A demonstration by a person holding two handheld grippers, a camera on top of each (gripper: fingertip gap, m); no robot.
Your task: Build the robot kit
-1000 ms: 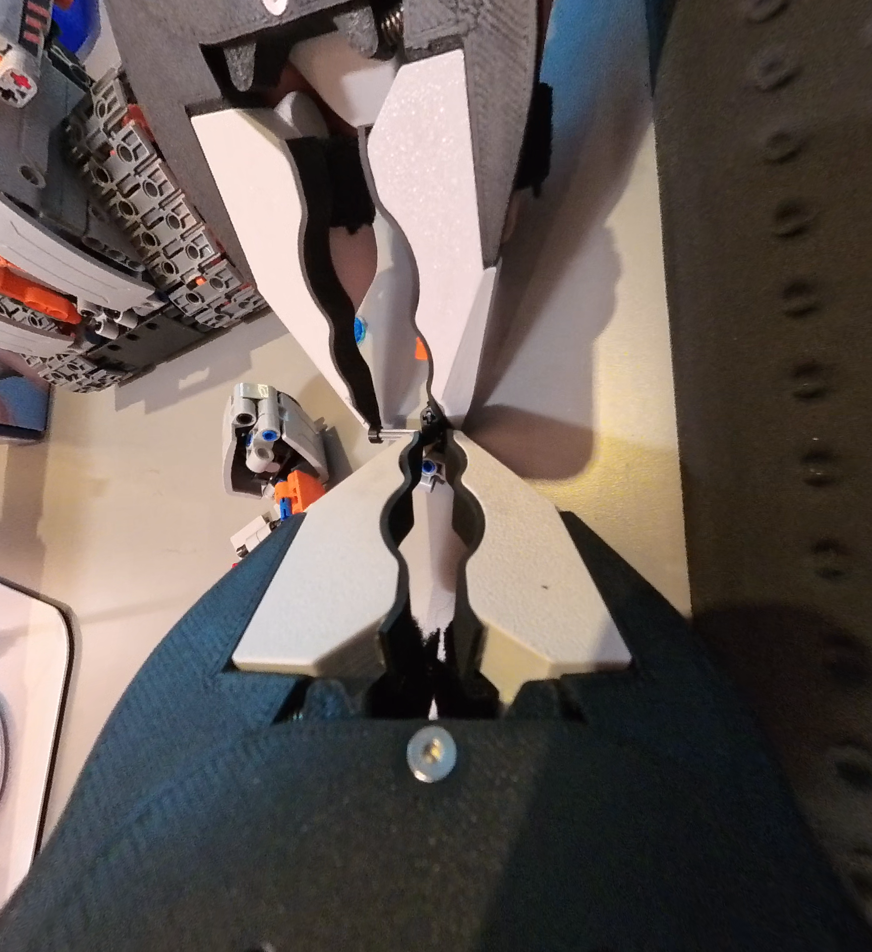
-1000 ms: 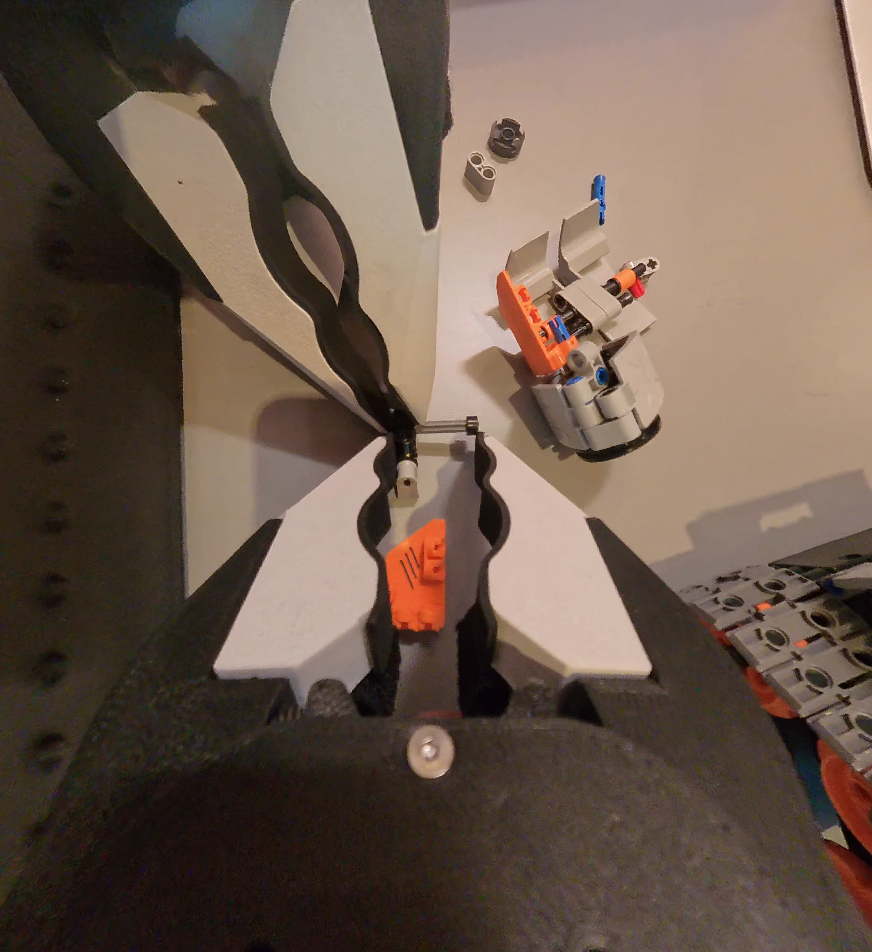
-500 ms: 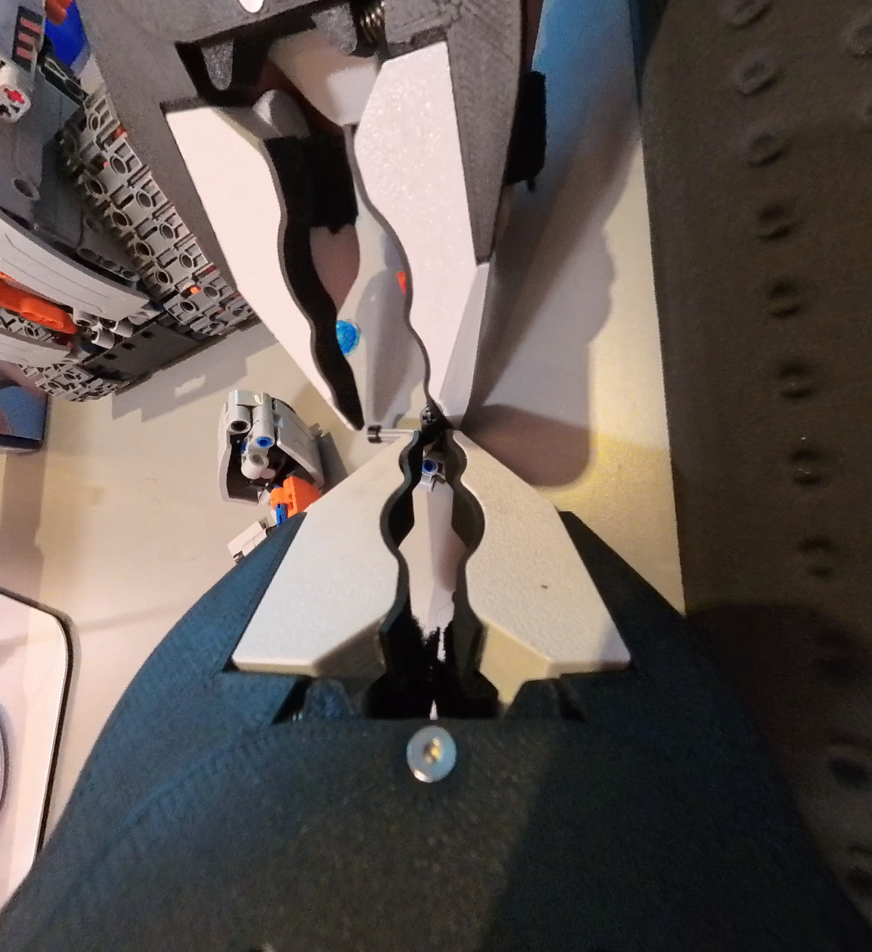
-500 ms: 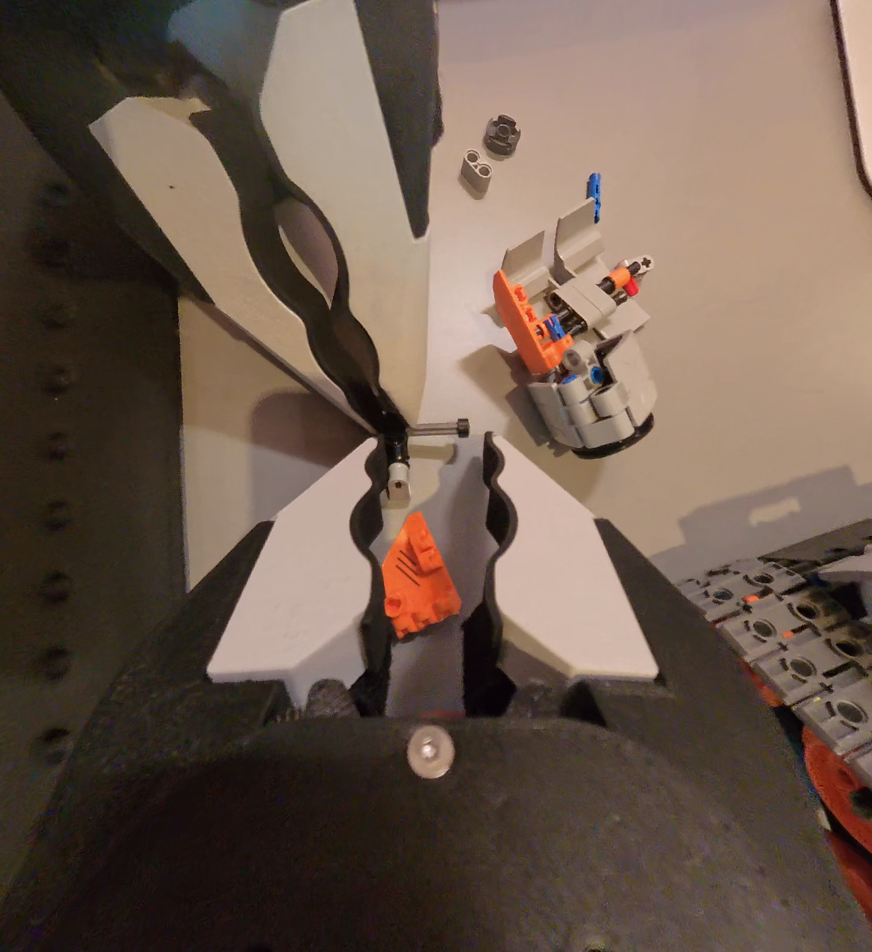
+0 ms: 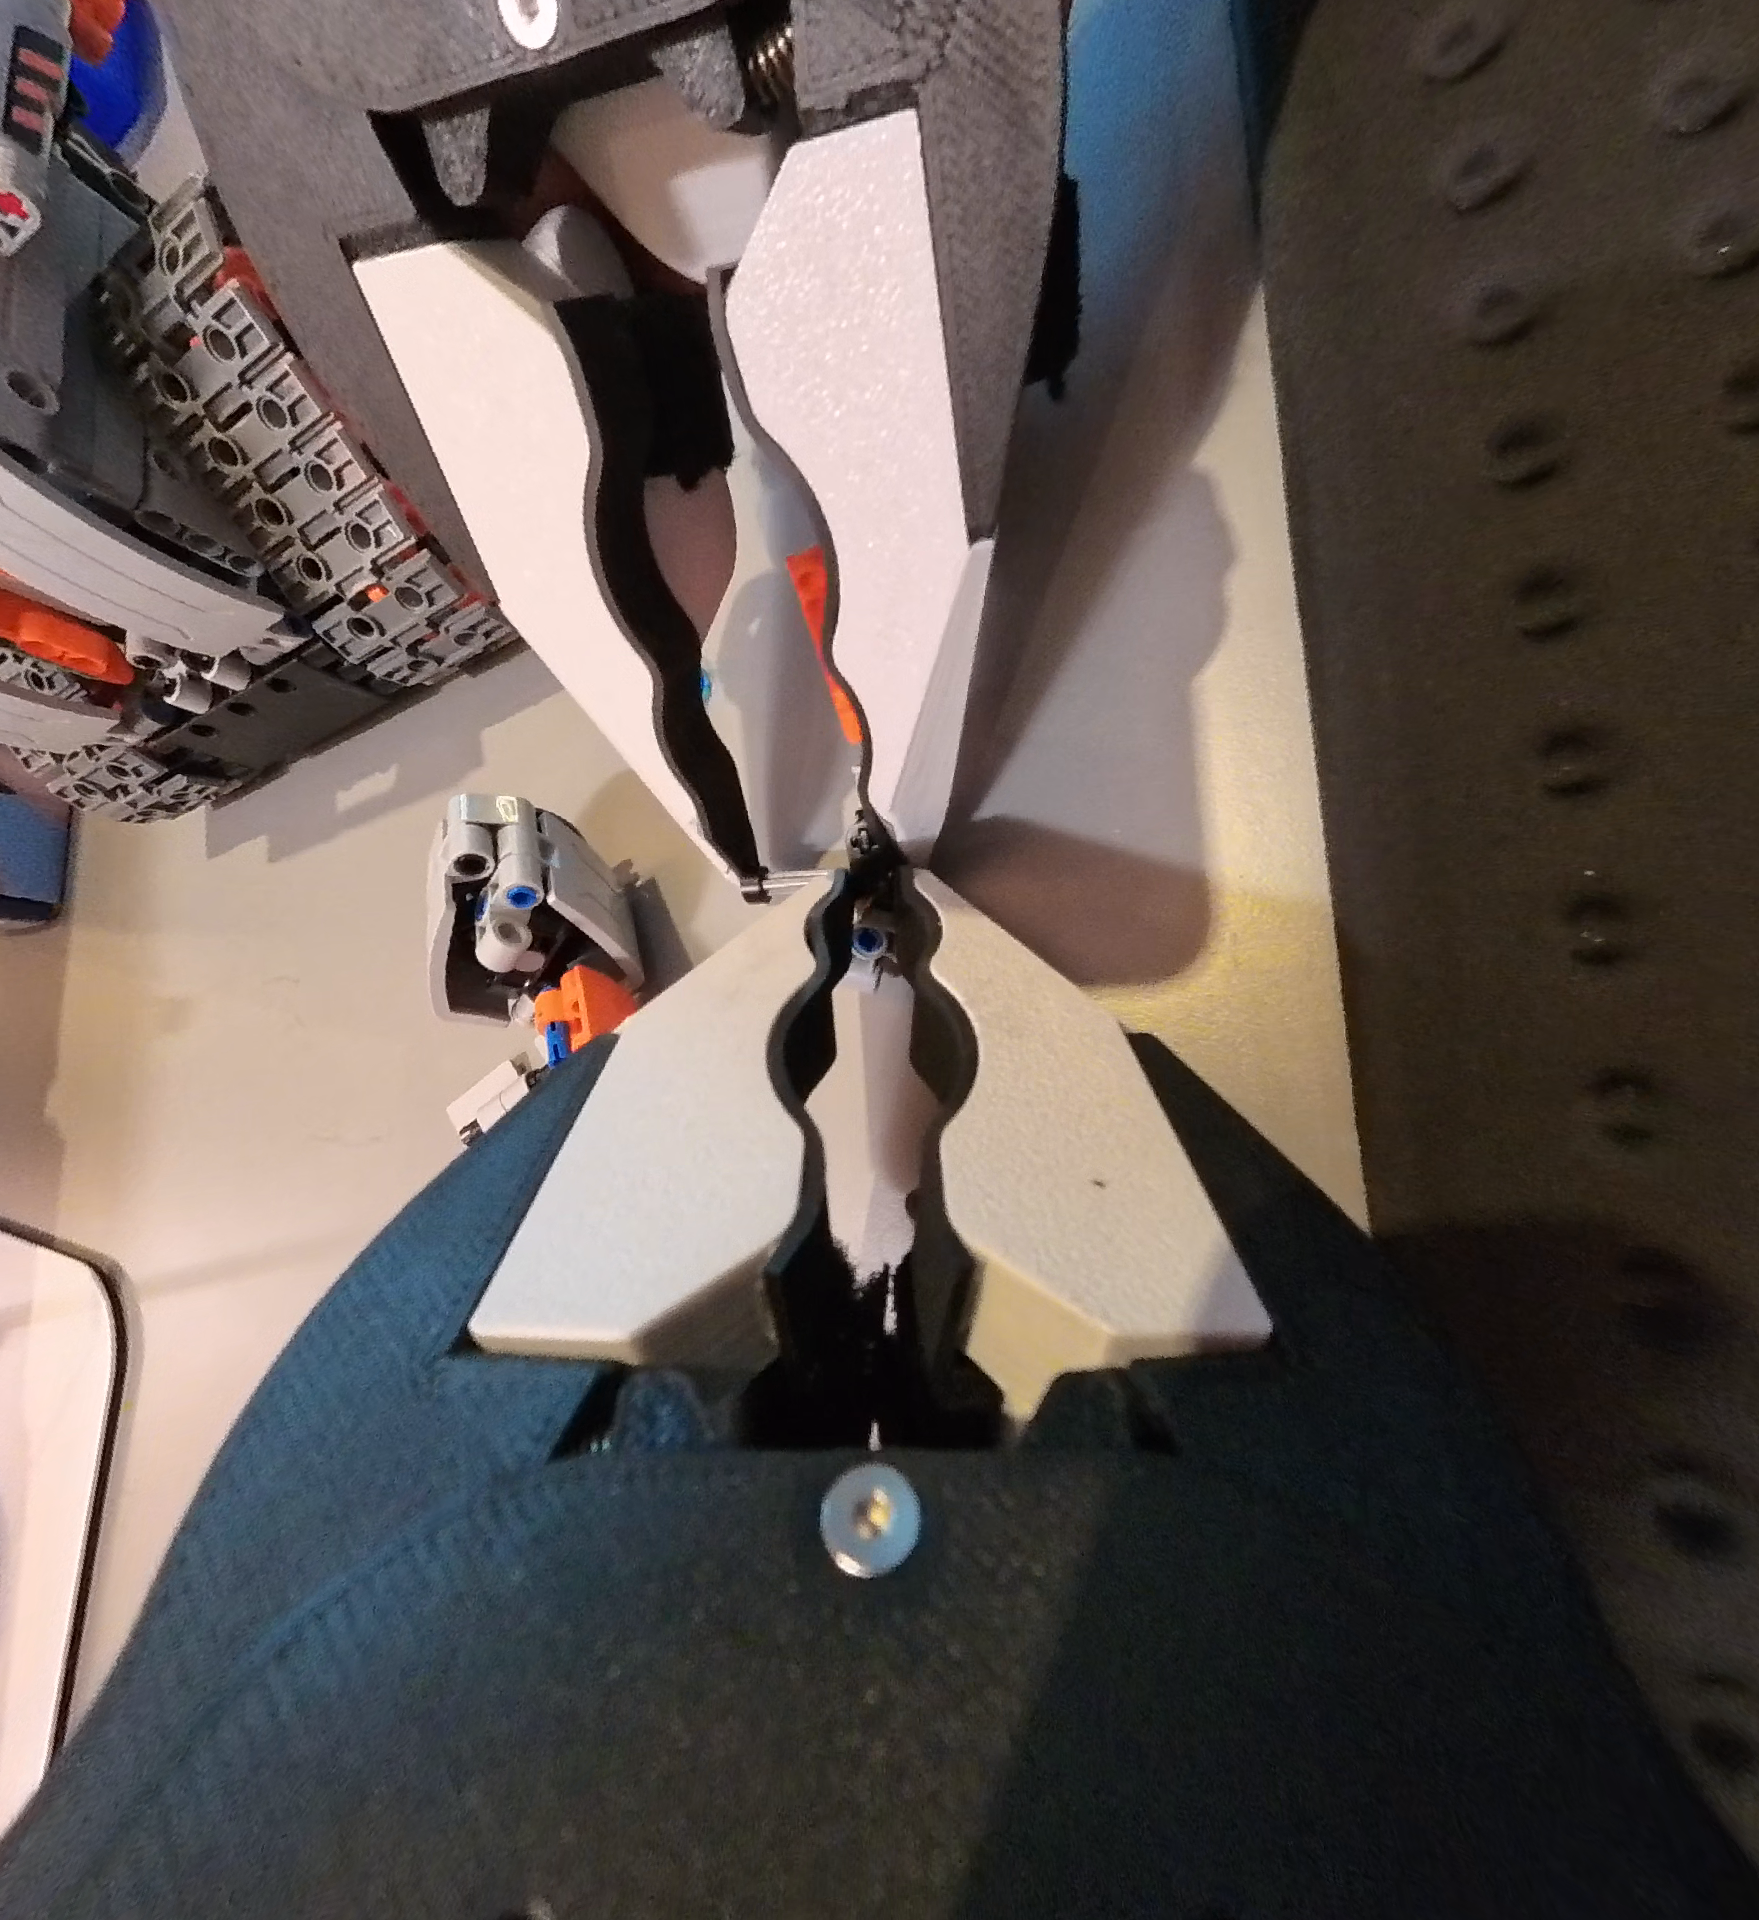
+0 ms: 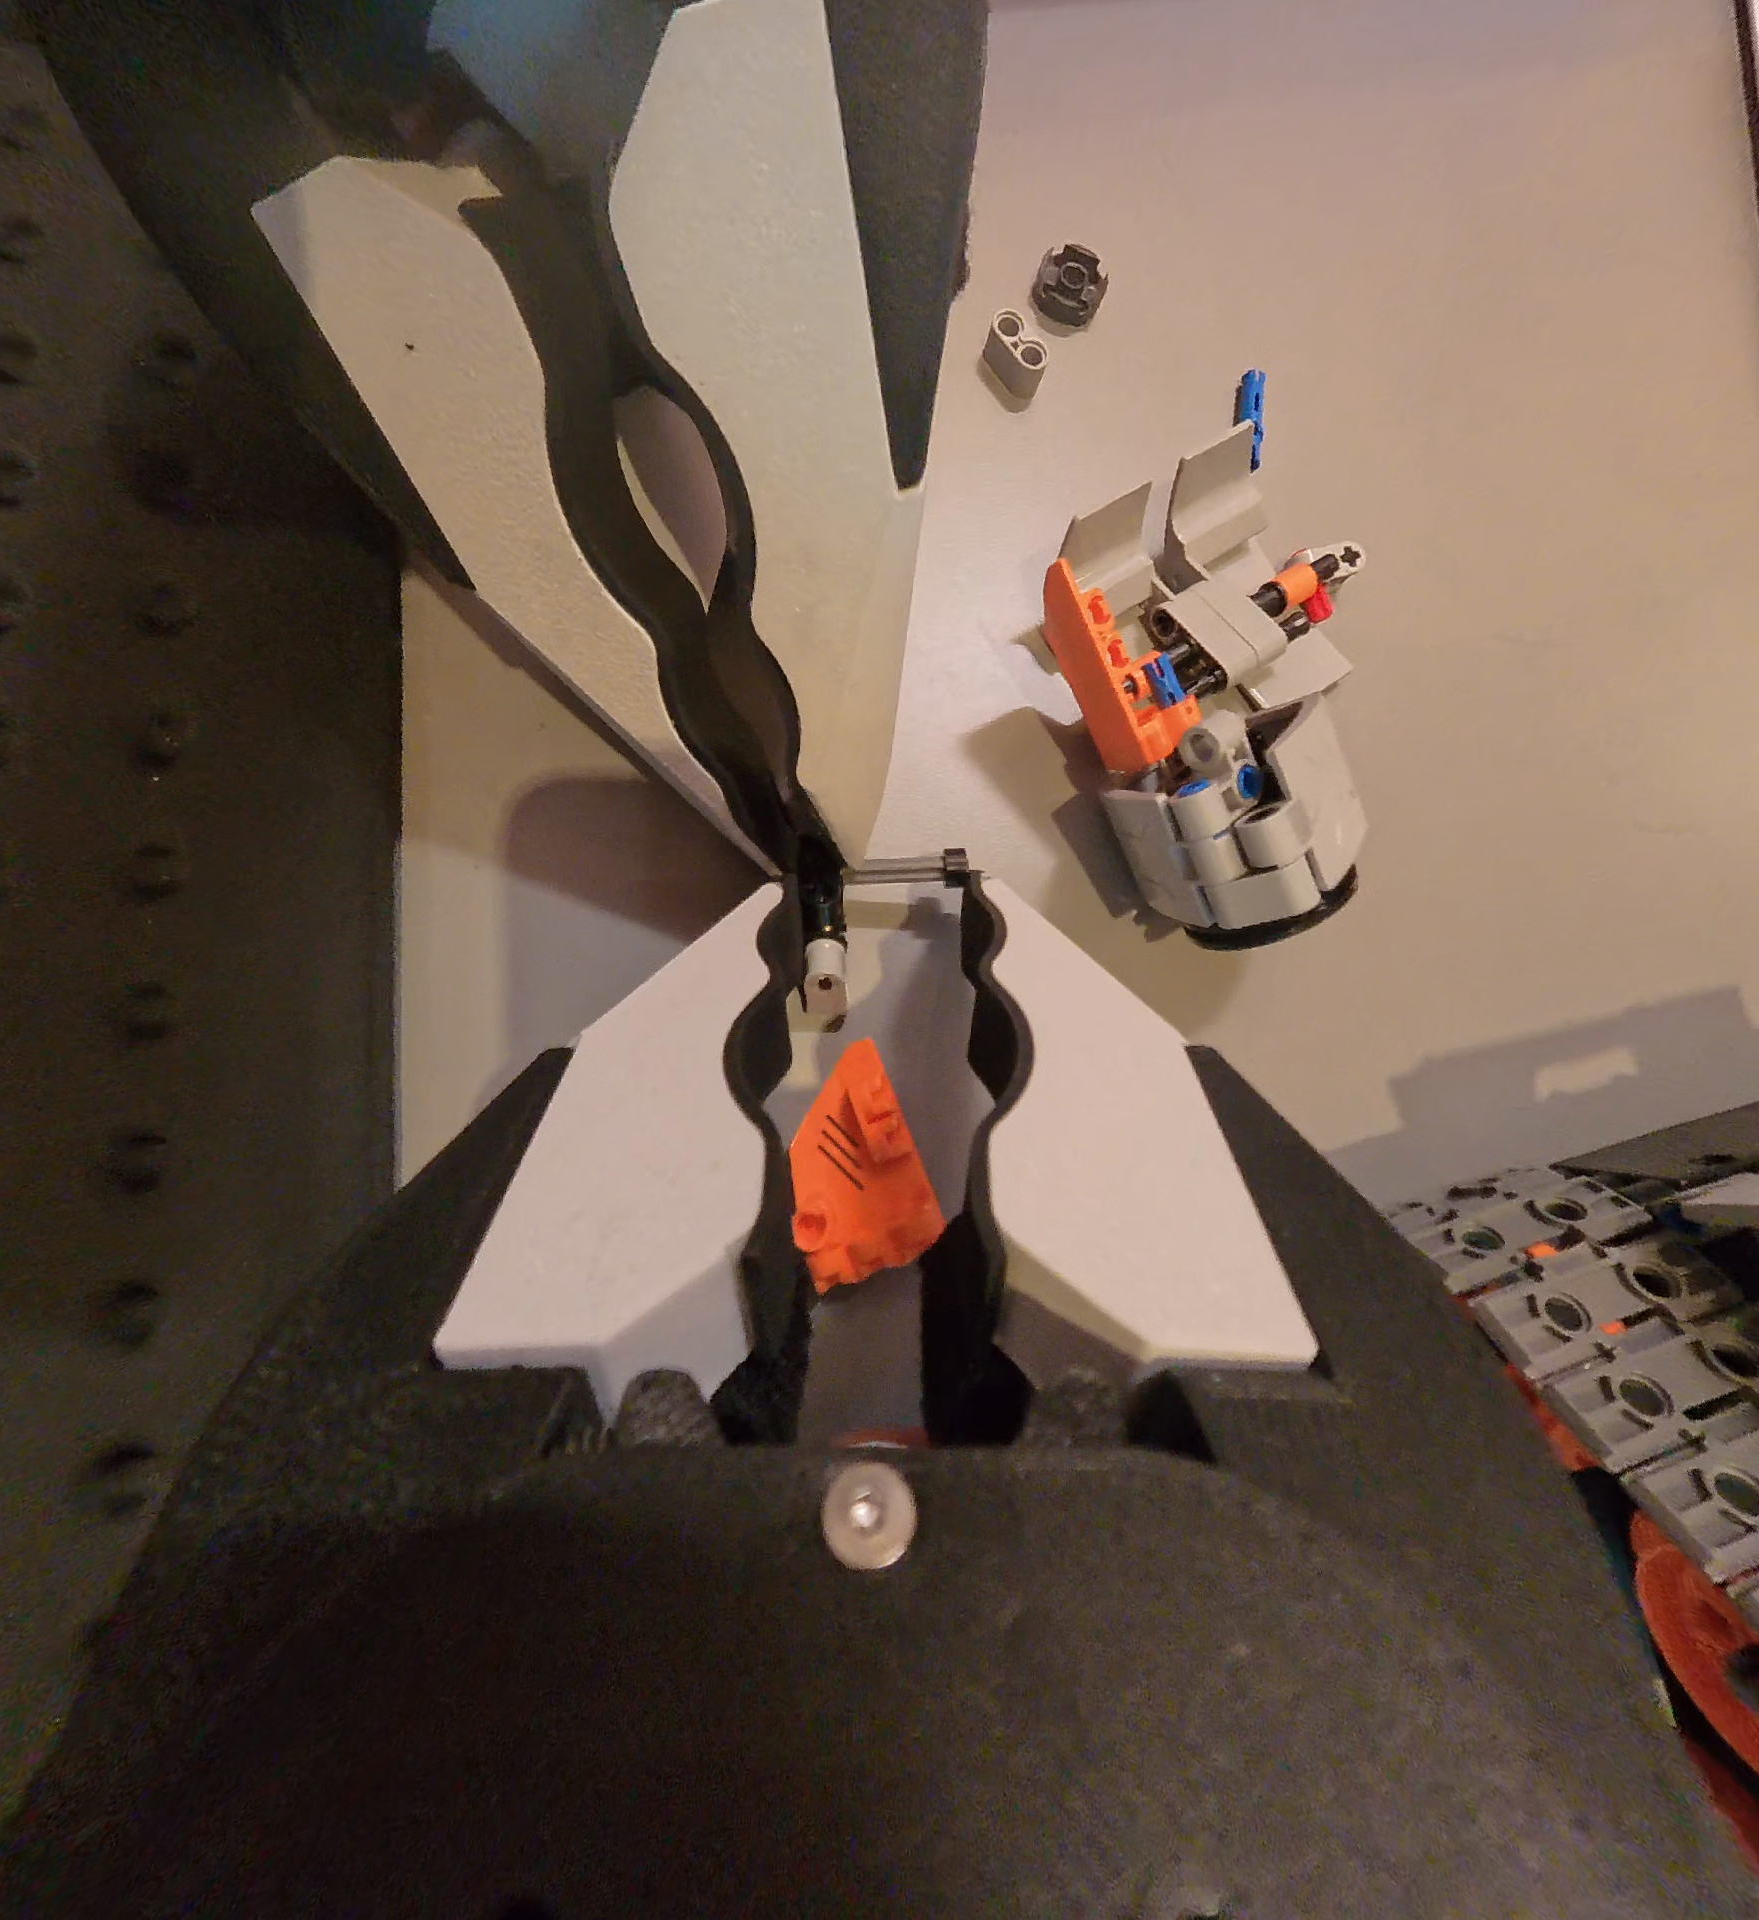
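Meeting tip to tip: left gripper (image 5: 870,904) clamped on a small black-and-grey pin assembly (image 6: 821,940); right gripper (image 6: 870,904) with jaws apart, its fingertip touching the thin axle (image 6: 901,871), whose long axis lies crosswise. Orange wedge piece (image 6: 859,1179) lies on the table (image 6: 1374,260) beneath.

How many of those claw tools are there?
2. The left gripper is shut on a small connector piece. The right gripper faces it tip to tip, open, with an orange piece showing between its fingers. No others show.
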